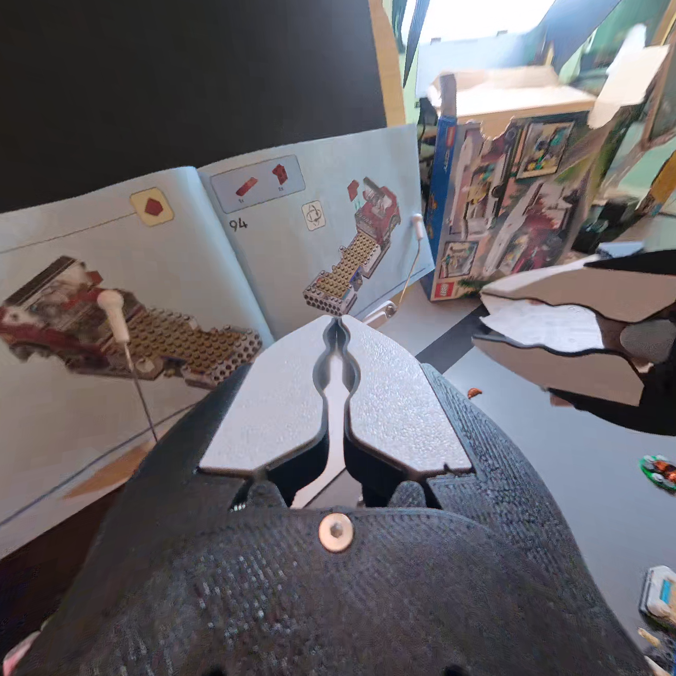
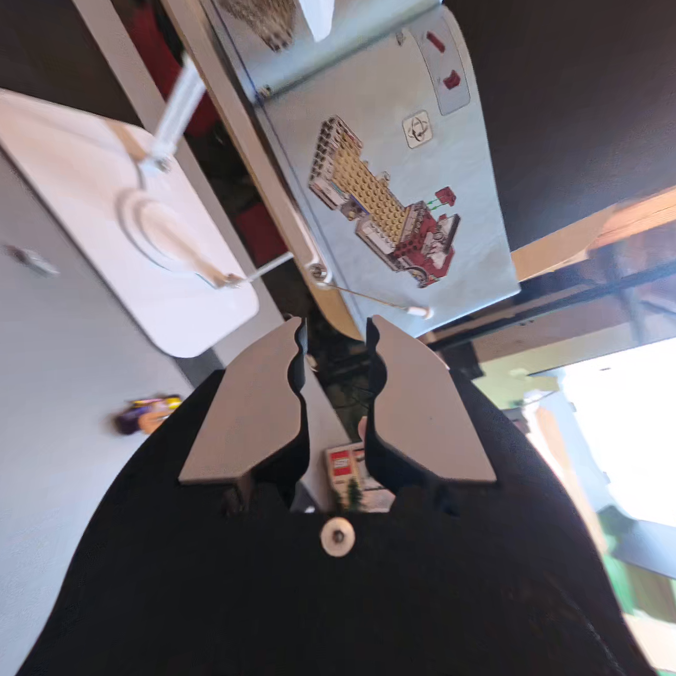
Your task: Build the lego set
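My left gripper [image 1: 336, 322] is shut, its fingertips meeting, and nothing shows between them. It points at the lower edge of an open instruction booklet [image 1: 164, 256] propped on a stand, with white-tipped wire arms [image 1: 113, 311] holding the pages. My right gripper [image 1: 483, 318] comes in from the right, lying on its side, with its jaws apart. In the right wrist view the right gripper [image 2: 336, 329] is open with nothing between its fingers. It sits just short of the booklet's [image 2: 395, 175] page corner and the wire arm's tip [image 2: 420, 311].
A printed toy brick box [image 1: 512, 219] stands right of the booklet, with an open cardboard box [image 1: 512, 91] behind it. Small loose pieces lie on the table at right: orange [image 1: 474, 392], green [image 1: 658, 473], white-blue [image 1: 658, 592]. The stand's white base [image 2: 128, 219] shows. A dark panel [image 1: 183, 91] stands behind. The tips of one gripper are about 12 cm away from the tips of the other.
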